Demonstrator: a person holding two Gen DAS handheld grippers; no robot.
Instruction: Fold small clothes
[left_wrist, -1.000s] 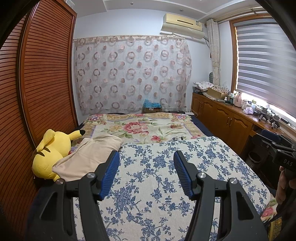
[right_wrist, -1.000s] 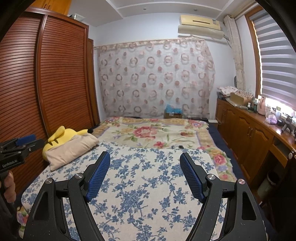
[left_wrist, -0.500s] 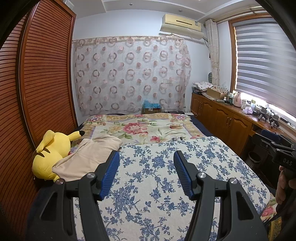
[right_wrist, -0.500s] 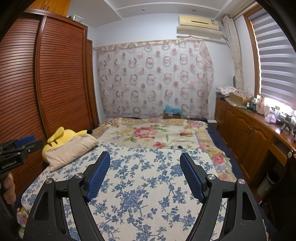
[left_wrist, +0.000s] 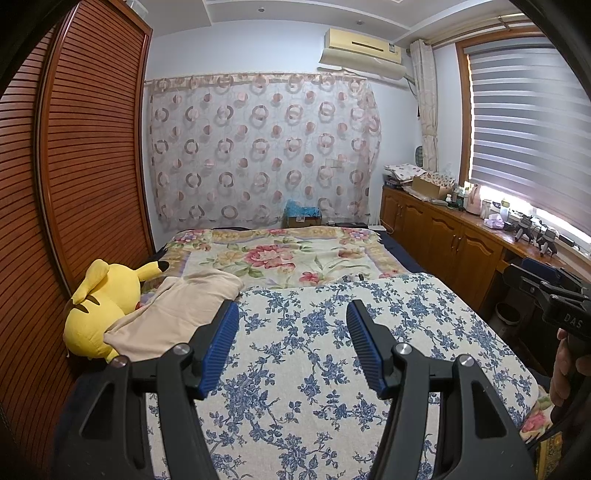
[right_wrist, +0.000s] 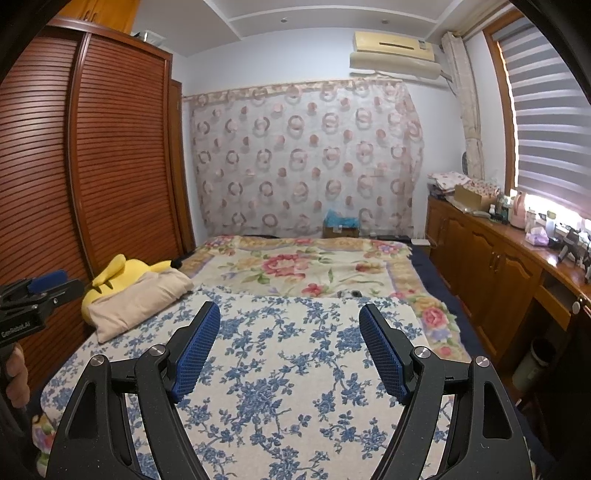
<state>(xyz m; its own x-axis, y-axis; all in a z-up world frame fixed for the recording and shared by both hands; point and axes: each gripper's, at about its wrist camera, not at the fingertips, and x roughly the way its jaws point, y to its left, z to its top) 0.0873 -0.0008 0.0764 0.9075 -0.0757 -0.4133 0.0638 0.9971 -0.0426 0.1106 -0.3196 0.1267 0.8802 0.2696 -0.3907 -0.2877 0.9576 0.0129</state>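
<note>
While both tools hover above the bed, the left hand-held gripper (left_wrist: 291, 325) stands with its jaws apart and nothing between its blue pads; the right hand-held gripper (right_wrist: 290, 330) gapes wider, also empty. Below them a blue-flowered cloth (left_wrist: 314, 369) covers the near part of the bed, bare of clutter. The beige folded garment (left_wrist: 173, 314) lies at ten o'clock from the left tool, resting against a yellow plush toy (left_wrist: 99, 306) beside the louvred wardrobe doors (left_wrist: 85, 166). Farther off, at twelve o'clock, spreads a rose-patterned blanket (left_wrist: 280, 258), with a small dark object, too small to name, near its front edge. At two o'clock a wooden surface (right_wrist: 517, 243) carries boxes and bottles under the window blind (right_wrist: 554, 110). A circle-print curtain (right_wrist: 306, 155) hangs on the far wall.
</note>
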